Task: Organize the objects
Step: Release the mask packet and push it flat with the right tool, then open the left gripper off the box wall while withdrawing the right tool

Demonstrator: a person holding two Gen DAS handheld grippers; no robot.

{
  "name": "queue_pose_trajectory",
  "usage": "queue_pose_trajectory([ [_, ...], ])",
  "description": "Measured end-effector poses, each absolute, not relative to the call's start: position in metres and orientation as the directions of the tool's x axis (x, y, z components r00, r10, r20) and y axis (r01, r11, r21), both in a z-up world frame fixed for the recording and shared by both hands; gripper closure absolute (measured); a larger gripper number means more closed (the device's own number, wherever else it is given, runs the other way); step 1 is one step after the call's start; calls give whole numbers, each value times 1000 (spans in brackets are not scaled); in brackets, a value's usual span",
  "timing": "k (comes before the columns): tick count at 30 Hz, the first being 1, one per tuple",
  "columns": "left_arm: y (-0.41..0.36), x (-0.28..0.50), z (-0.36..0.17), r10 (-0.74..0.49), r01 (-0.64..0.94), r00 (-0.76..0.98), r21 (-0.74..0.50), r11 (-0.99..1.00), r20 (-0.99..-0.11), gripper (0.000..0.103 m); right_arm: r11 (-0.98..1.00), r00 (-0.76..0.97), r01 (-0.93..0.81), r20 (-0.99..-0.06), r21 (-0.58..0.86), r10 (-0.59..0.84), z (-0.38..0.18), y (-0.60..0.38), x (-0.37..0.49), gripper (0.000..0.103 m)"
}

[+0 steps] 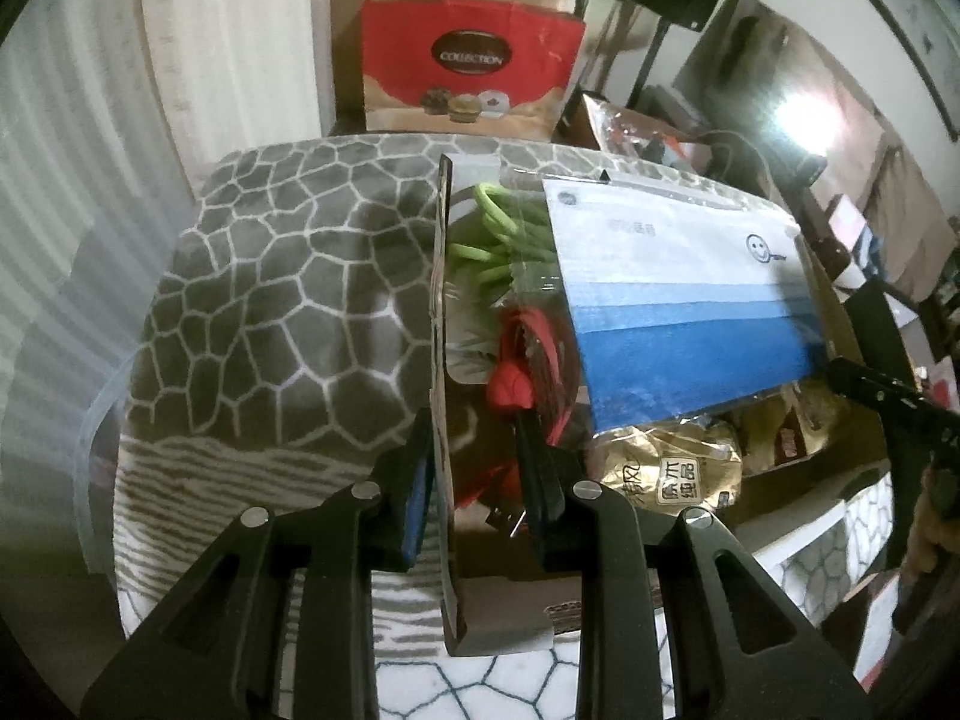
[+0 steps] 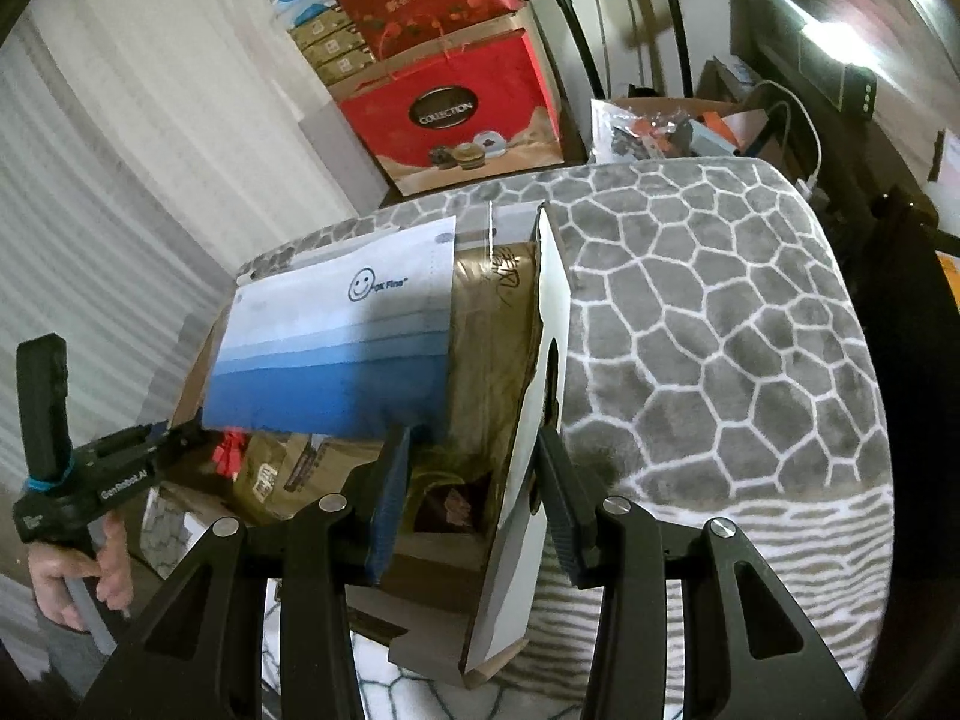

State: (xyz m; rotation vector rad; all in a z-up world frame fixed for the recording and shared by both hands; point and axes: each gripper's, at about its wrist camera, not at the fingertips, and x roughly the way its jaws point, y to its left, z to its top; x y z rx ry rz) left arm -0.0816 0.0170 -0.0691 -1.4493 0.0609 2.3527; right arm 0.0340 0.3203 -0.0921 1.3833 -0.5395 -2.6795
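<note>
Though the cardboard box [image 1: 447, 420] already holds most of what is to be tidied, the job looks near its end rather than finished. In the left wrist view the box fills the centre and right of the frame, standing on a grey pebble-patterned blanket [image 1: 288, 300]. Inside lie a coiled green cable [image 1: 498, 234], something red [image 1: 510, 387] and a gold snack packet [image 1: 672, 468], with a blue-and-white packet [image 1: 690, 312] resting slanted on top — it sticks up above the rim, not yet pressed flat.

The left tongs [image 1: 474, 474] straddle the box's left wall, one finger outside, one inside; I cannot tell whether they are pinching it. The right tongs [image 2: 474, 480] straddle the opposite white-faced wall [image 2: 516, 480] at lower centre of the right wrist view, and again the grip is unclear.

By my reading, the sorting is done; what is left is to settle the top packet and lift or shift the box, which both tongs seem placed for.
</note>
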Motion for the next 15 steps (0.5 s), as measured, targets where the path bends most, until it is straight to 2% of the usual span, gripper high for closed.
queue_pose_trajectory([
  [1, 16, -82, -69, 289, -331, -397, -158, -930, -871, 72, -936, -591, -91, -774, 341, -225, -91, 319, 36, 54],
  [2, 14, -81, -68, 288, -325, -398, -160, -932, -871, 67, -936, -594, -93, -773, 339, -221, -89, 317, 37, 45],
  [3, 12, -80, -67, 291, -321, -406, -163, -933, -867, 55, -940, -601, -98, -772, 328, -206, -85, 315, 40, 32],
  [4, 9, -76, -62, 291, -318, -426, -159, -935, -856, 45, -946, -610, -109, -772, 305, -178, -80, 313, 45, 27],
  [5, 8, -72, -59, 294, -322, -441, -156, -934, -848, 43, -951, -616, -115, -771, 288, -159, -76, 312, 49, 21],
  [8, 4, -58, -46, 292, -335, -479, -136, -933, -828, 38, -956, -652, -115, -747, 268, -131, -60, 304, 68, 16],
  [12, 1, -39, -30, 298, -346, -523, -120, -931, -798, 24, -969, -673, -143, -738, 200, -53, -52, 290, 85, 13],
  [15, -1, -28, -21, 312, -354, -531, -128, -926, -788, 24, -973, -668, -153, -744, 174, -28, -52, 279, 91, 12],
])
